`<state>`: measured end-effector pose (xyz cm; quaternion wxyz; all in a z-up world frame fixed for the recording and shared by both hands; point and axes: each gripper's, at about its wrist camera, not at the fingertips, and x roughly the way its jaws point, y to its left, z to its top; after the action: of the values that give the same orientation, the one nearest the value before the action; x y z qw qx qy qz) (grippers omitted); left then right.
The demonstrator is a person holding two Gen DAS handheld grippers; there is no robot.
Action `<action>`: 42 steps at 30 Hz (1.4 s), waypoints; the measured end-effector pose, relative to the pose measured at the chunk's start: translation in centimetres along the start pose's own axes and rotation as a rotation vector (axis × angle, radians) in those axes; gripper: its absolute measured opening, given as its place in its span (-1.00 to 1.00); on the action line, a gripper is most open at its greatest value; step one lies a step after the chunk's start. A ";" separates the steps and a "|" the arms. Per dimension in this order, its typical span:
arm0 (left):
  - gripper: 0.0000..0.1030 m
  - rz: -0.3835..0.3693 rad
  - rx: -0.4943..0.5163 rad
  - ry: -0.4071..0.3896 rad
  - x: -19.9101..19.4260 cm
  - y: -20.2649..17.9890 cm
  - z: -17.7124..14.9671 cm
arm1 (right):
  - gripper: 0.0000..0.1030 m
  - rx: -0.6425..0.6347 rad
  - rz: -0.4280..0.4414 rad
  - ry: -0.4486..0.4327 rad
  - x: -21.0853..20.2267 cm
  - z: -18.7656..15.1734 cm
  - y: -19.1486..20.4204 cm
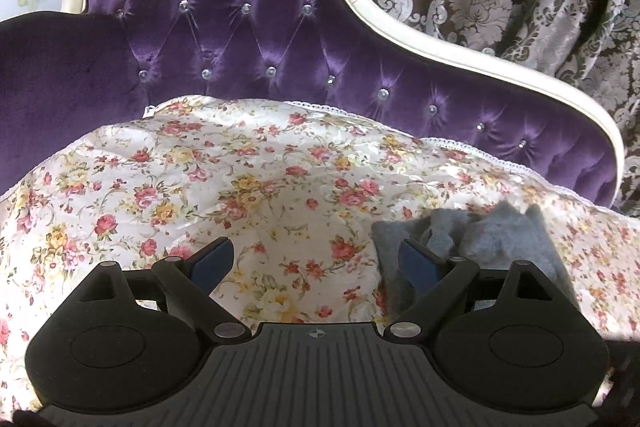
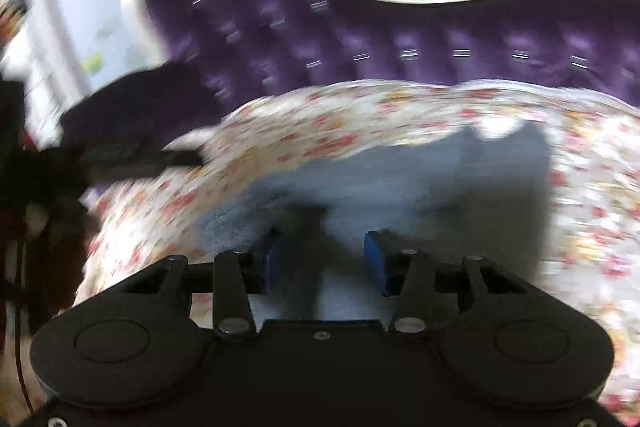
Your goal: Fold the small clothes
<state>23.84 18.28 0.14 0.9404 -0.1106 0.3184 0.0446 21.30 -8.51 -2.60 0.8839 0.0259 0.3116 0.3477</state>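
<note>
Nearest the lens, the left gripper point(image 1: 316, 263) stands spread wide over bare floral bedspread point(image 1: 240, 179), pinching nothing. One small grey fleecy garment point(image 1: 480, 235) lies crumpled just to its right, toward the near edge of the bed. The right gripper point(image 2: 324, 259) hovers over that garment point(image 2: 400, 183), jaws partly spread astride the cloth; blur hides whether the pads press it. Folding seems barely begun: next, a clean pinch on an edge. One purple tufted headboard point(image 1: 248, 27) stands far behind.
</note>
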 end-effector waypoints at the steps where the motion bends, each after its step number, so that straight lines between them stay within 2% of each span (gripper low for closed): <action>1: 0.75 -0.003 0.005 0.002 0.0 -0.1 -0.1 | 0.05 -0.029 0.033 0.024 0.2 -0.4 1.0; 4: 0.74 -0.020 0.018 0.006 -0.1 -0.3 -0.3 | 0.05 -0.049 0.172 0.107 1.2 -1.5 3.2; 6: 0.75 -0.030 0.018 0.006 -0.3 -0.4 -0.4 | 0.05 -0.071 0.187 0.110 0.7 -1.7 4.0; 9: 0.74 -0.042 0.010 0.010 -0.5 -0.5 -0.4 | 0.05 -0.036 0.162 0.056 -1.1 -0.6 3.4; 12: 0.74 -0.050 0.007 0.018 -0.6 -0.6 -0.5 | 0.05 -0.015 0.060 0.008 -2.3 0.9 1.5; 14: 0.74 -0.057 0.014 0.025 -0.5 -0.7 -0.6 | 0.08 -0.031 -0.030 0.019 -1.8 2.1 0.2; 18: 0.75 -0.080 0.031 0.041 -0.3 -1.0 -0.7 | 0.08 -0.021 -0.090 0.108 2.3 4.9 -2.7; 21: 0.74 -0.106 0.041 0.058 -0.1 -1.1 -1.0 | 0.07 0.001 -0.092 0.075 4.9 7.1 -3.9; 23: 0.74 -0.115 0.044 0.066 0.0 -1.1 -1.2 | 0.07 0.052 -0.052 -0.014 4.6 8.3 -4.8; 26: 0.75 -0.134 0.041 0.068 -0.1 -1.3 -1.3 | 0.10 0.124 -0.045 -0.072 3.1 8.6 -5.7; 29: 0.75 -0.152 0.051 0.059 -0.2 -2.1 -1.5 | 0.11 0.093 -0.058 -0.058 1.1 7.1 -5.1; 31: 0.75 -0.158 0.074 0.063 0.0 -2.7 -1.8 | 0.13 0.030 -0.108 -0.021 0.2 5.4 -4.1; 36: 0.74 -0.156 0.139 0.111 0.9 -4.0 -3.1 | 0.15 -0.105 -0.255 0.120 -1.3 -1.4 -2.4; 39: 0.75 -0.162 0.147 0.134 1.2 -4.2 -3.6 | 0.20 -0.196 -0.325 0.116 -2.5 -3.6 -1.4; 42: 0.75 -0.172 0.132 0.170 1.7 -4.0 -4.0 | 0.20 -0.105 -0.302 0.134 -3.2 -4.0 -2.4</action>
<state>23.46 13.47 -3.24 0.9157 -0.0786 0.3883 -0.0669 18.63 -13.10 -4.76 0.9034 -0.0908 0.3517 0.2279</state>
